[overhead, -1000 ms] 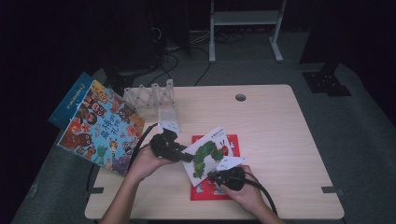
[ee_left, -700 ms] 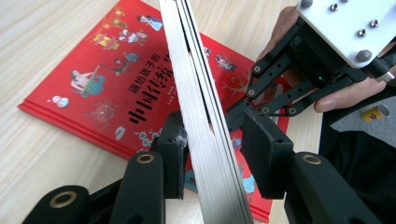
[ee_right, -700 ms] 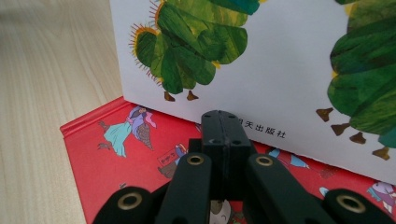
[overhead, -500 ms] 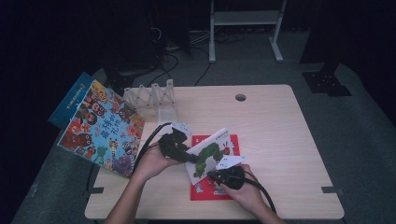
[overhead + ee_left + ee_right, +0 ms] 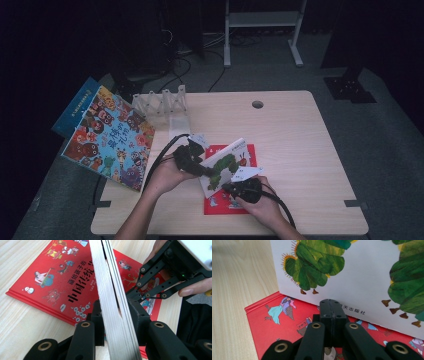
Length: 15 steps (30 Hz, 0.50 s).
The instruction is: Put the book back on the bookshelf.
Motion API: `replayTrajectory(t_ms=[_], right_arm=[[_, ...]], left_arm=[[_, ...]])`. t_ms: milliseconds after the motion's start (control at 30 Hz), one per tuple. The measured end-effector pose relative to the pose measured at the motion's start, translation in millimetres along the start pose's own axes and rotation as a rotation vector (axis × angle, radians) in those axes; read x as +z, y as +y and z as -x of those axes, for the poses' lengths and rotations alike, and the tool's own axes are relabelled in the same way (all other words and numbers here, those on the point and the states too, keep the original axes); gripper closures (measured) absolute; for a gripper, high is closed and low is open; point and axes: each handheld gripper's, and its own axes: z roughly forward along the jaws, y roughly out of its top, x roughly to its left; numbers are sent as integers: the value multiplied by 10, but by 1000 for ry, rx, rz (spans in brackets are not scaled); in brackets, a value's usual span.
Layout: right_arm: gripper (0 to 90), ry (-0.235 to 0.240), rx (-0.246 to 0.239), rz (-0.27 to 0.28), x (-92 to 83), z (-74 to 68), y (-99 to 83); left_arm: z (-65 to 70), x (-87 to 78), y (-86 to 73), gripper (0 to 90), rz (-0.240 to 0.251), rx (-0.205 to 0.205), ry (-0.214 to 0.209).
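A caterpillar picture book point(image 5: 226, 166) stands tilted on its lower edge on top of a red picture book point(image 5: 235, 200), which lies flat near the front of a pale wooden bench point(image 5: 300, 145).

The left tool point(image 5: 115, 315) has been closing on the caterpillar book. In the left gripper view its two black pads sit on either side of the page block, pressing the covers, though the white pages still gape slightly.

The right tool point(image 5: 333, 308) is fully closed with nothing between its pads. In the right gripper view its tip rests low against the white cover, just above the red book.

The caterpillar book looks like a thin hardcover. Its boards seem stiff and its glossy covers are probably slippery. It is likely light enough for one tool, but it may fan open or swing if held by a corner. The best hold is probably across the full thickness, near the spine.

The red book is flat and rigid, with a smooth printed cover. A large cartoon book point(image 5: 111, 137) overhangs the bench's left edge beside a clear plastic rack point(image 5: 162, 102).
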Motion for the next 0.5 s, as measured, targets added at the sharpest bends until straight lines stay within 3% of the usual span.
replayTrajectory(t_ms=[267, 500], right_arm=[[781, -7, -7, -5, -31, 30, -8], [625, -76, 34, 21, -238, 292, -68]], left_arm=[[-15, -54, -5, 738, -3, -9, 18], [-33, -103, -47, 748, -1, -2, 40]])
